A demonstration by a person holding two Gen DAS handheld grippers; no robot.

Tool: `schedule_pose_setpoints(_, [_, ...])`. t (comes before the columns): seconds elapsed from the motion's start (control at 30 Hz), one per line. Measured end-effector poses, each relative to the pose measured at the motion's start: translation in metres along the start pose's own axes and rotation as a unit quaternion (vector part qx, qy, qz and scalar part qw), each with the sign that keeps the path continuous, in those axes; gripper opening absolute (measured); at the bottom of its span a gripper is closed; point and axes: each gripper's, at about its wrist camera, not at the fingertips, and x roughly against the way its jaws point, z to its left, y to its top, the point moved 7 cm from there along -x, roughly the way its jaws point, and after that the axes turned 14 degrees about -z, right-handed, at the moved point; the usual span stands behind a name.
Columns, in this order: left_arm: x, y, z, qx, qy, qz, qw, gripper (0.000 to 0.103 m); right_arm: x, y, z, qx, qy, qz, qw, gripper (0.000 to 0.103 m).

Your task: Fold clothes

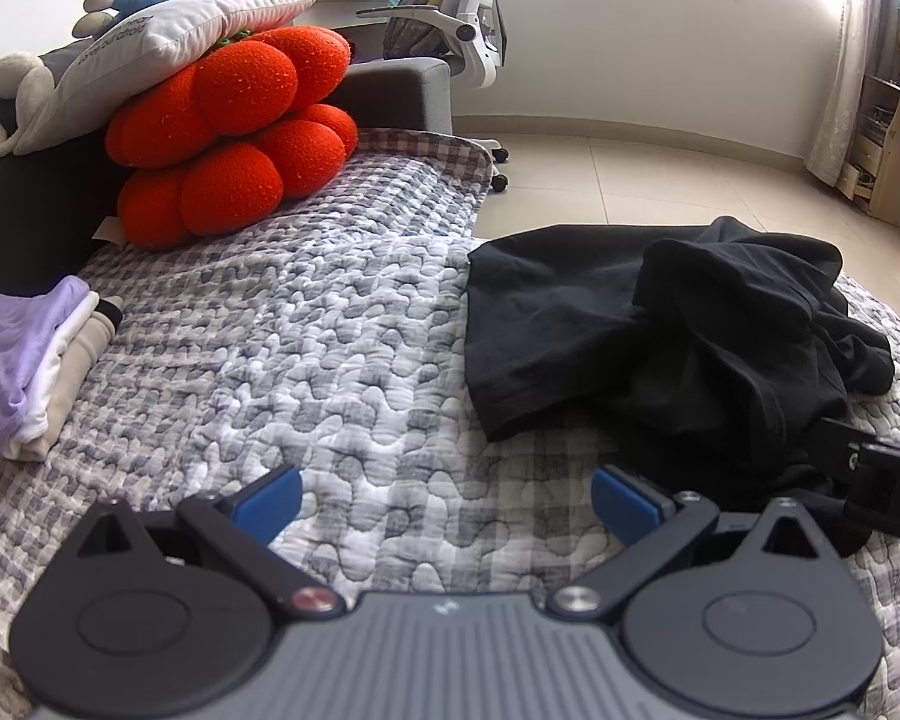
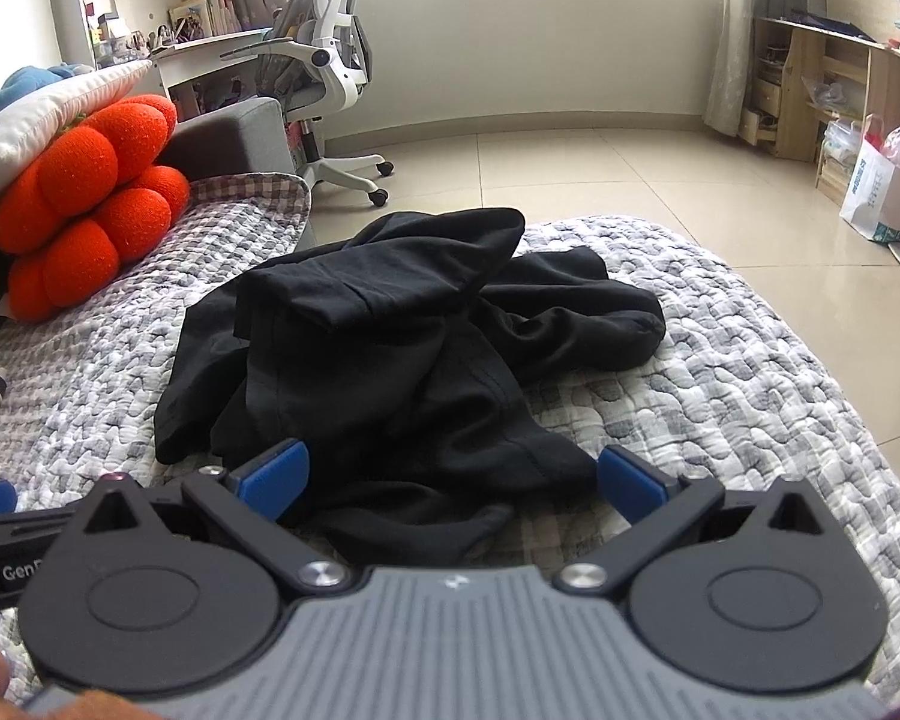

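Note:
A crumpled black garment [image 1: 660, 336] lies on the grey checked quilt [image 1: 330, 330], to the right in the left wrist view. My left gripper [image 1: 447, 501] is open over bare quilt, just left of the garment's near edge. In the right wrist view the same black garment [image 2: 402, 330] lies bunched straight ahead. My right gripper [image 2: 453, 483] is open, its blue pads [image 2: 276, 477] spread to either side of the garment's near edge, with nothing gripped. The right gripper's black body [image 1: 882, 492] shows at the right edge of the left wrist view.
A stack of folded clothes [image 1: 30, 372], lilac on top, sits at the quilt's left edge. Orange plush cushions [image 1: 228, 132] and a white pillow [image 1: 168, 36] pile up at the back left. Beyond the bed are a tiled floor [image 2: 600, 168], an office chair [image 2: 330, 66] and wooden shelves [image 2: 822, 96].

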Motion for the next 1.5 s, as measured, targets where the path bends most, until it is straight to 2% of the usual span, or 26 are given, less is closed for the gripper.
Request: schedule_pose_setpoints(1.5, [-0.0029, -0.0016, 0.001, -0.007, 0.008, 0.004, 0.9999, 0.103, -0.0011, -0.0017, 0.0006, 0.004, 0.0, 0.003, 1.0, 0.103])
